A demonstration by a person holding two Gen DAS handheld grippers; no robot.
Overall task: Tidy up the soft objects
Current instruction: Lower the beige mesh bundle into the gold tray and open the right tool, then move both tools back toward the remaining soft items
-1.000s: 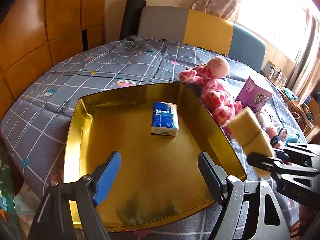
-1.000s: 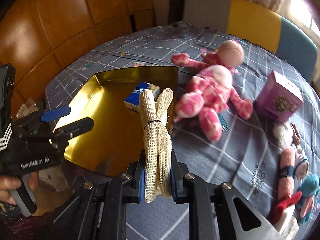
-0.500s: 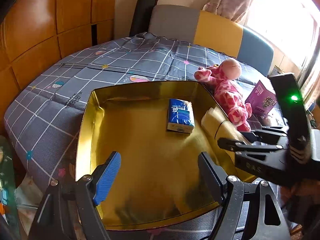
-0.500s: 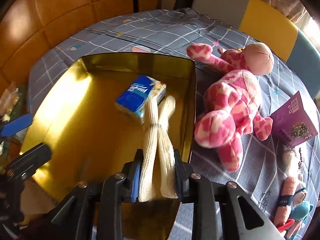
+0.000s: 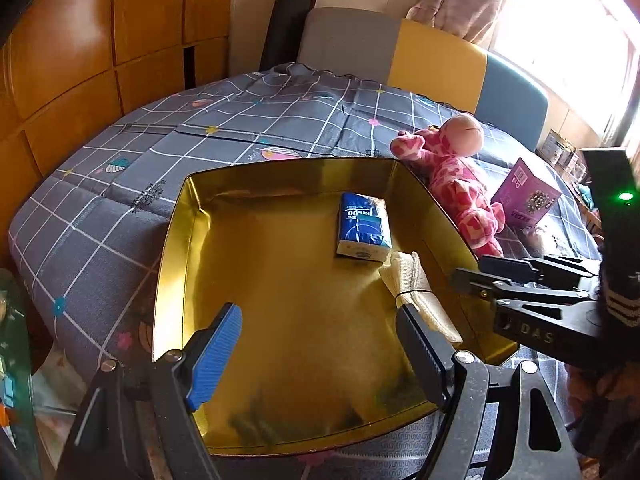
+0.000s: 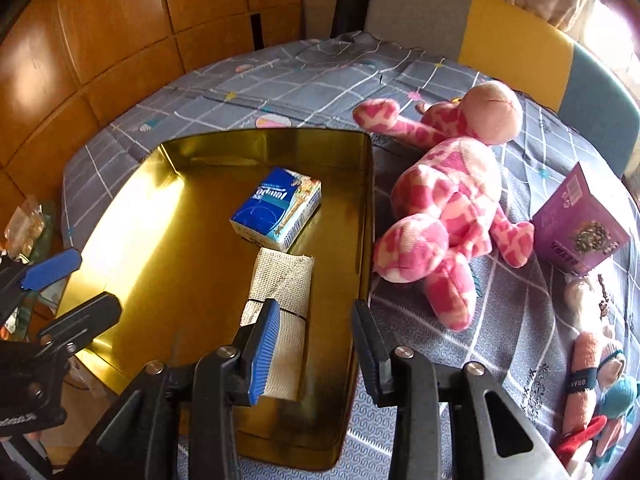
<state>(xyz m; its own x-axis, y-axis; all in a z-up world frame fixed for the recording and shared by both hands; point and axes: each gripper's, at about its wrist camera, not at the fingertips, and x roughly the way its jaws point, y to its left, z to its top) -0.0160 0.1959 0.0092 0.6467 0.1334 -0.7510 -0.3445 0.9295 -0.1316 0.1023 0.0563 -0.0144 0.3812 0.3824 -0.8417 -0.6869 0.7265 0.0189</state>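
A gold metal tray (image 5: 172,240) (image 6: 360,208) sits on the grey checked tablecloth. In it lie a blue tissue pack (image 5: 362,226) (image 6: 276,208) and a cream banded cloth roll (image 5: 412,284) (image 6: 282,284), flat by the right wall. My right gripper (image 6: 316,344) is open just above the roll's near end, not holding it. My left gripper (image 5: 320,348) is open and empty over the tray's near part. A pink spotted plush toy (image 5: 456,172) (image 6: 444,200) lies right of the tray.
A purple box (image 5: 526,196) (image 6: 580,224) stands right of the plush. Small soft toys (image 6: 592,364) lie at the far right near the table edge. A grey, yellow and blue bench back (image 5: 436,56) stands behind the table. Wooden panels line the left wall.
My right gripper carried the cloth roll over the tray, then opened and let it go. The roll now lies flat in the tray beside the tissue pack.
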